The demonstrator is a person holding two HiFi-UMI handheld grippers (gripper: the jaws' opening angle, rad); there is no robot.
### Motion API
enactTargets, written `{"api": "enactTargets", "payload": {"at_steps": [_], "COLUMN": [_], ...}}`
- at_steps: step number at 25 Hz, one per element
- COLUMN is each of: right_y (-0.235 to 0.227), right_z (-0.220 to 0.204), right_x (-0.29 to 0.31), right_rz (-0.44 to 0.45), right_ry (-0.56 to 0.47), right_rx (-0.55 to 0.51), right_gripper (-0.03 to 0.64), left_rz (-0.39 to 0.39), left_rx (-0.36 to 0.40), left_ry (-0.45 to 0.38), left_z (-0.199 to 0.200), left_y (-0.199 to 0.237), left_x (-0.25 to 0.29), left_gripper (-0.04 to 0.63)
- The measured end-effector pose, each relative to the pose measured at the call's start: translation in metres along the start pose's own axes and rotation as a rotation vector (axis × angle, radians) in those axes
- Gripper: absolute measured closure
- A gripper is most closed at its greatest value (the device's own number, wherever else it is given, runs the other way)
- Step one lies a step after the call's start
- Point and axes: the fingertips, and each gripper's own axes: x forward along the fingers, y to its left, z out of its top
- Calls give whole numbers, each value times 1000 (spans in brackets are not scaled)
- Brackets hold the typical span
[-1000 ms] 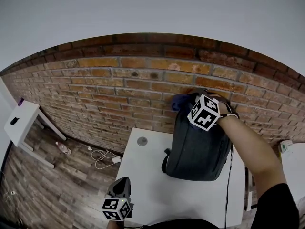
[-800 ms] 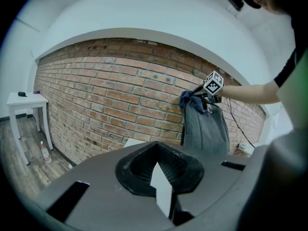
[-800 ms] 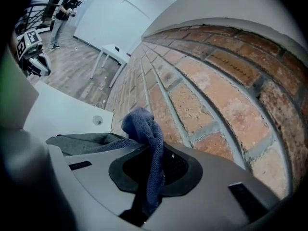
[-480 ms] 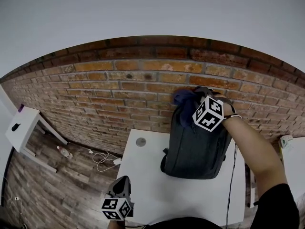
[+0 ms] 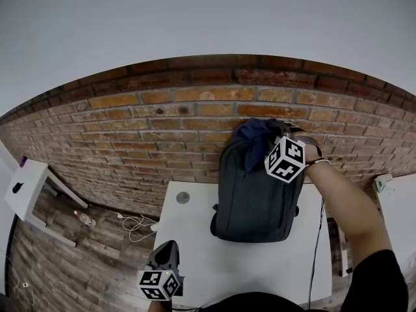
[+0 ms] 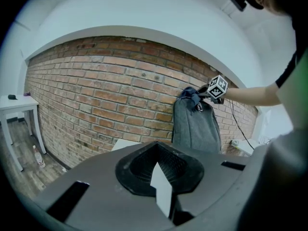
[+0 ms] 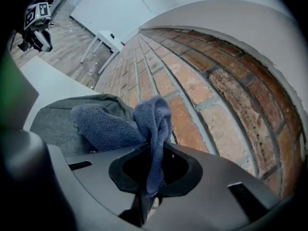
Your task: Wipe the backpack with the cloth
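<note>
Slid across the backpack top, cloth covers right claw's clamped tips.

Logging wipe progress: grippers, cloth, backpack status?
Right gripper shut on blue terry cloth, at top of dark grey fabric backpack. Left gripper shut, empty. Nothing blocking.

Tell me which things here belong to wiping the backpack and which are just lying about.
Job: backpack, standing on the white table; blue cloth, clamped in the right tool.

Lying about: small round disc on the table; bottle and white cable on the floor; side table; left tool, shut and empty.
</note>
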Motion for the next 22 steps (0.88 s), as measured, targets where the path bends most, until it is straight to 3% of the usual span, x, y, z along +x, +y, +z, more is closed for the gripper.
{"api": "enactTargets", "payload": {"at_steps": [15, 22], "right_y": [-9, -9], "right_z": [-105, -135], "right_x": [-31, -38], "right_rz": [-76, -99], "right_ry": [117, 139], "right_rx": [126, 238], "right_gripper": [577, 577], "left_rz": [-31, -34], "left_rx": [48, 72], "left_ry": [5, 15], "left_z": [6, 7], "left_y": [-19, -24], "left_x": [-1, 0], "left_gripper": [598, 598]}}
